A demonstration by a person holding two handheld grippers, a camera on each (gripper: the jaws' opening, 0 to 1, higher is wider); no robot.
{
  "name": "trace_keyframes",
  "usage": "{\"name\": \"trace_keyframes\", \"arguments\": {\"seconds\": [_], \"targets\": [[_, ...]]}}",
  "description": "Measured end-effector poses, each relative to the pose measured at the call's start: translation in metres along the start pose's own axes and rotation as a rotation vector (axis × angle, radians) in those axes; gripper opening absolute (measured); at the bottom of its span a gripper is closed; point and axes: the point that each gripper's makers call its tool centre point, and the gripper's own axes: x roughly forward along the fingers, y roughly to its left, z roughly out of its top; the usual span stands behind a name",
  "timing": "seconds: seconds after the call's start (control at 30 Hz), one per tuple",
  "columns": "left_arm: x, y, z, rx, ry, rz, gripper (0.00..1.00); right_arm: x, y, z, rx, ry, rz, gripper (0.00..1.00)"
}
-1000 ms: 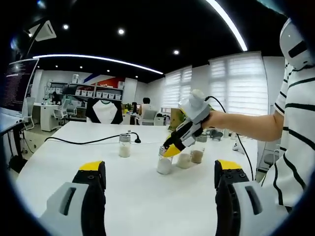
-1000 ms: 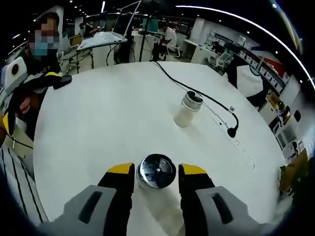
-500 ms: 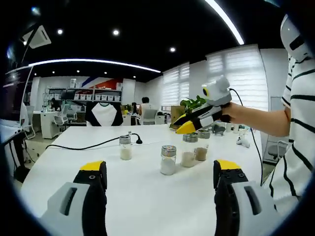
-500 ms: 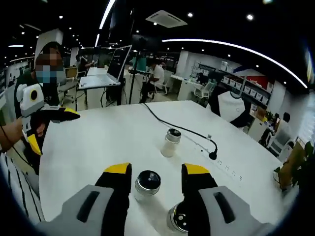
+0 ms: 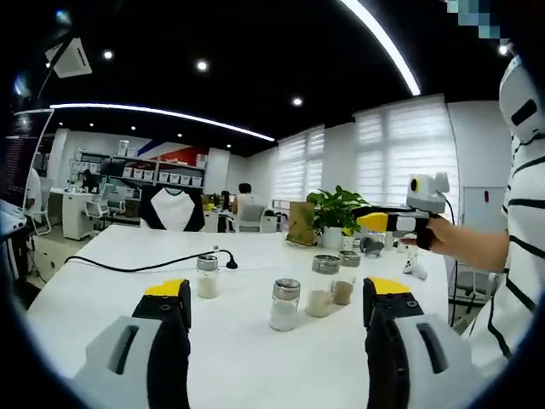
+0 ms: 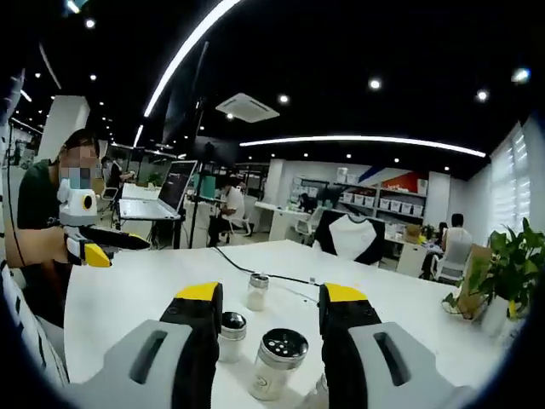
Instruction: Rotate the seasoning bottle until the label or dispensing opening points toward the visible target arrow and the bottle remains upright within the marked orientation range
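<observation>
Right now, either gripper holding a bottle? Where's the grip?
Nothing held. Left gripper and right gripper are both open, raised off the seasoning bottles on the table.

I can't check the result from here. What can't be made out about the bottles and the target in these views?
- Target arrow and orientation marks: none discernible on the white table in the left gripper view; too small or absent.
- Middle seasoning bottle, left gripper view: label direction too small to read.
- Nearest bottle, right gripper view: base cut off by the lower edge; the right gripper flanks it.
- Far bottles: overlapping, contents unclear.
</observation>
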Motion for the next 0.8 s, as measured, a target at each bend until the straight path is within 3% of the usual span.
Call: {"name": "trace_keyframes", "arguments": {"seconds": [0.1,0.13,0.2,0.3,0.43,0.53,0.67,0.7,0.73,0.8], "targets": [[0.006,0.001,0.005,-0.01,-0.011,-0.015,0.86,-0.013,-0.009,0.003,0.09,-0.072,-0.004,0.46],[0.009,0.0,0.005,-0.007,-0.009,-0.016,0.86,-0.019,-0.013,0.006,0.172,-0.097,-0.015,0.46],[0.012,-0.001,0.004,-0.001,0.0,-0.018,0.86,-0.025,-0.017,0.009,0.208,-0.126,-0.025,0.49],[0.014,-0.002,0.005,0.006,-0.001,-0.02,0.86,-0.035,-0.023,0.004,0.135,-0.101,-0.069,0.55],[0.015,-0.001,0.007,-0.002,-0.012,-0.027,0.86,-0.043,-0.032,-0.003,0.196,-0.105,-0.103,0.7],[0.018,0.001,0.007,-0.001,-0.016,-0.031,0.85,-0.049,-0.037,-0.009,0.153,-0.098,-0.138,0.79],[0.023,0.001,0.01,0.018,-0.033,-0.037,0.87,-0.051,-0.036,-0.015,0.136,-0.088,-0.124,1.0],[0.025,0.001,0.007,0.011,-0.016,-0.037,0.9,-0.052,-0.035,-0.017,0.129,-0.082,-0.114,0.98],[0.026,0.005,-0.005,0.014,0.073,-0.006,0.95,-0.052,-0.035,-0.018,0.131,-0.08,-0.119,1.0],[0.032,0.008,-0.012,0.109,0.116,0.001,0.99,-0.053,-0.036,-0.022,0.126,-0.063,-0.122,1.0]]}}
